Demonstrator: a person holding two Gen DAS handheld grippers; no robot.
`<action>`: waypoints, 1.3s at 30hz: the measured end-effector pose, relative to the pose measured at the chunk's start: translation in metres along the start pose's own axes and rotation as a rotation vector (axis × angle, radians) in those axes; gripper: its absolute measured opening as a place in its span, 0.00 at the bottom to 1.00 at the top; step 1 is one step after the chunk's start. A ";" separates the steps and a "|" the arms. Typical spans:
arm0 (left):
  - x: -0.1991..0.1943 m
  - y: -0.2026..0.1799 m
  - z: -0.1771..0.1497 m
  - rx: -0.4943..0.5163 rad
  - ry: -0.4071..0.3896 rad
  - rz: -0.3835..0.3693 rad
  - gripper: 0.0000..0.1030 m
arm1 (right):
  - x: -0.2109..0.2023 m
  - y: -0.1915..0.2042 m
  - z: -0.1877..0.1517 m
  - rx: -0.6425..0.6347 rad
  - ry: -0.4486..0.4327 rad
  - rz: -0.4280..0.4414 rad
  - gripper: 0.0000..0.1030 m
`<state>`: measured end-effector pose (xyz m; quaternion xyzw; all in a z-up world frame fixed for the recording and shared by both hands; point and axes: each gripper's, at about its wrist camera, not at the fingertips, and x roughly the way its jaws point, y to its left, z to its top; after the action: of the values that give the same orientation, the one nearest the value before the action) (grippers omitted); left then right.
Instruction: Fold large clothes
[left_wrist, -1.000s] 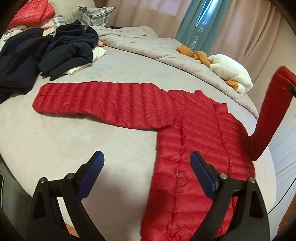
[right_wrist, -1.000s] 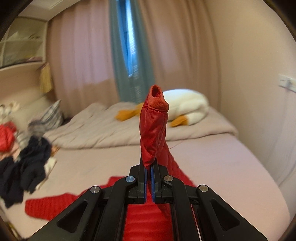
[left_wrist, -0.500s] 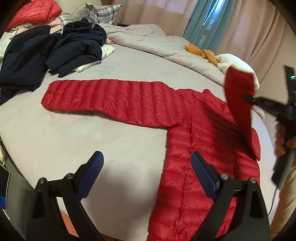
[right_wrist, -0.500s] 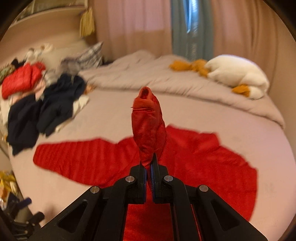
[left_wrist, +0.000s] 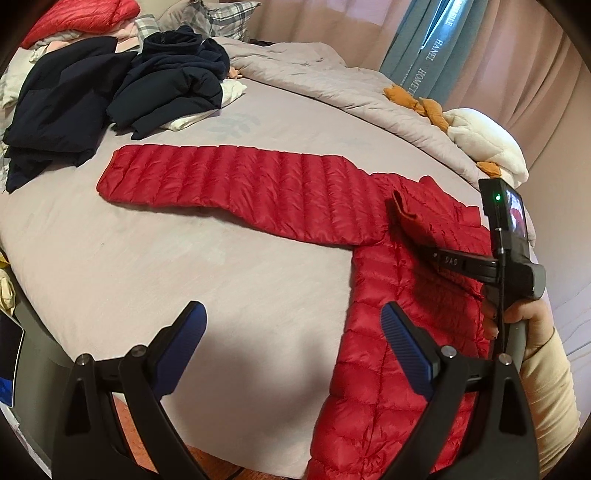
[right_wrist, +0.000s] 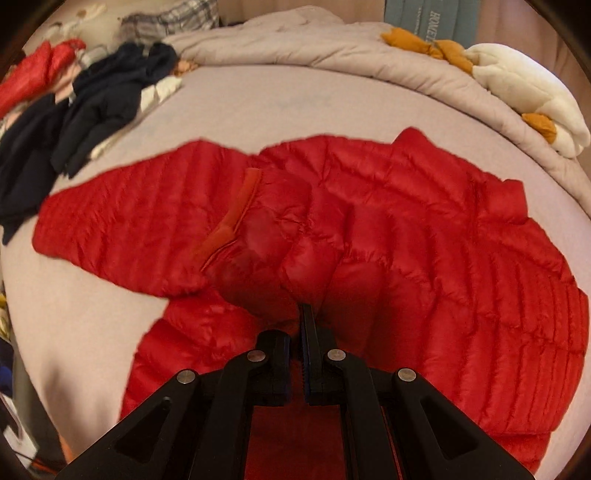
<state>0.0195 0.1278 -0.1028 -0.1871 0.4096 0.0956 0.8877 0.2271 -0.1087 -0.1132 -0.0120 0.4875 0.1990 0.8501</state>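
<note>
A red quilted down jacket (left_wrist: 373, 373) lies flat on the bed, one sleeve (left_wrist: 236, 184) stretched out to the left. My right gripper (right_wrist: 301, 314) is shut on the other sleeve (right_wrist: 291, 243), which is folded over the jacket's chest with its cuff (right_wrist: 236, 218) pointing left. The left wrist view shows that gripper (left_wrist: 421, 251) low over the jacket body, held by a hand (left_wrist: 524, 314). My left gripper (left_wrist: 291, 332) hangs open above the bed's near edge, beside the jacket's left side, with nothing between its blue pads (left_wrist: 406, 343).
A pile of dark navy clothes (left_wrist: 110, 85) lies at the far left of the grey bed sheet (left_wrist: 184, 266), with a folded red garment (left_wrist: 74, 18) behind it. A rumpled beige duvet (left_wrist: 332, 81) and a white and orange plush toy (left_wrist: 484, 144) lie along the far side.
My right gripper has swung the held sleeve from high in the air down and left onto the jacket's chest. The left gripper has stayed open in about the same place.
</note>
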 end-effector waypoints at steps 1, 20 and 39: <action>0.000 0.000 -0.001 -0.002 0.001 0.001 0.93 | 0.001 0.001 -0.001 -0.002 0.005 -0.004 0.05; -0.020 -0.018 -0.005 0.076 -0.024 -0.084 0.99 | -0.199 -0.042 -0.063 0.095 -0.464 -0.049 0.86; -0.035 -0.062 0.006 0.149 -0.071 -0.246 0.99 | -0.281 -0.025 -0.136 0.176 -0.705 -0.198 0.90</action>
<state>0.0212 0.0738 -0.0567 -0.1661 0.3577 -0.0380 0.9182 -0.0019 -0.2523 0.0453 0.0834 0.1768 0.0650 0.9786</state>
